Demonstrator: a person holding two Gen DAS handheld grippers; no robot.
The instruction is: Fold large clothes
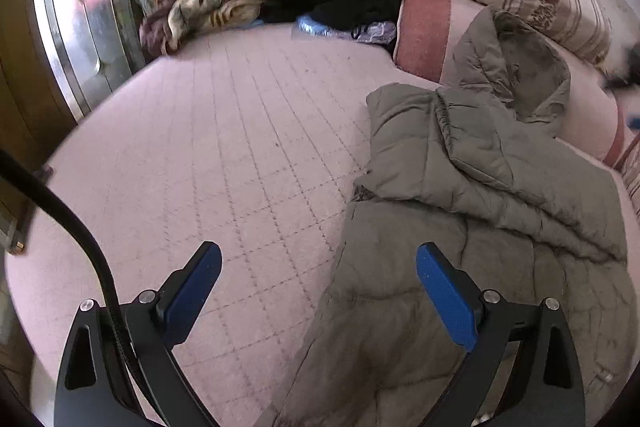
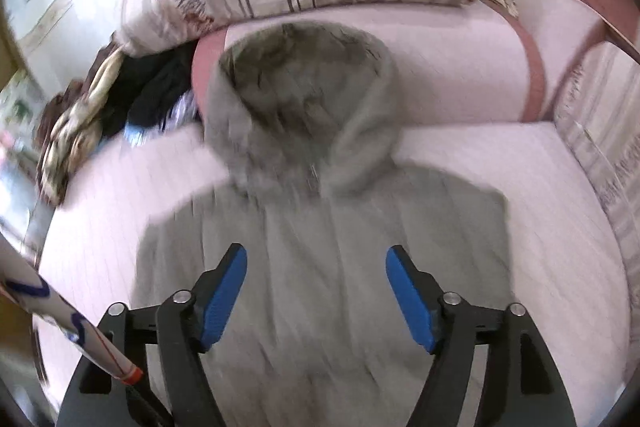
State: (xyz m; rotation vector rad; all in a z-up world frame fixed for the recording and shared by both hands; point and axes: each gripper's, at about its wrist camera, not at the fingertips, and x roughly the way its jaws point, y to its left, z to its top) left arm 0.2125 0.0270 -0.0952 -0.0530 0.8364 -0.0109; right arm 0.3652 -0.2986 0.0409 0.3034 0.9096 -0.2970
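Jacket [image 1: 460, 211], grey and hooded, is laid on the pink bed [image 1: 224, 147], a sleeve folded across; further folds are judged outstanding. Left gripper [image 1: 319, 277] and right gripper [image 2: 316, 281] are held spread, grasping nothing.

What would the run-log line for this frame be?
left gripper: open, empty | right gripper: open, empty | hooded puffer jacket: on bed, sleeve folded across, hood against bolster | step: folding unfinished
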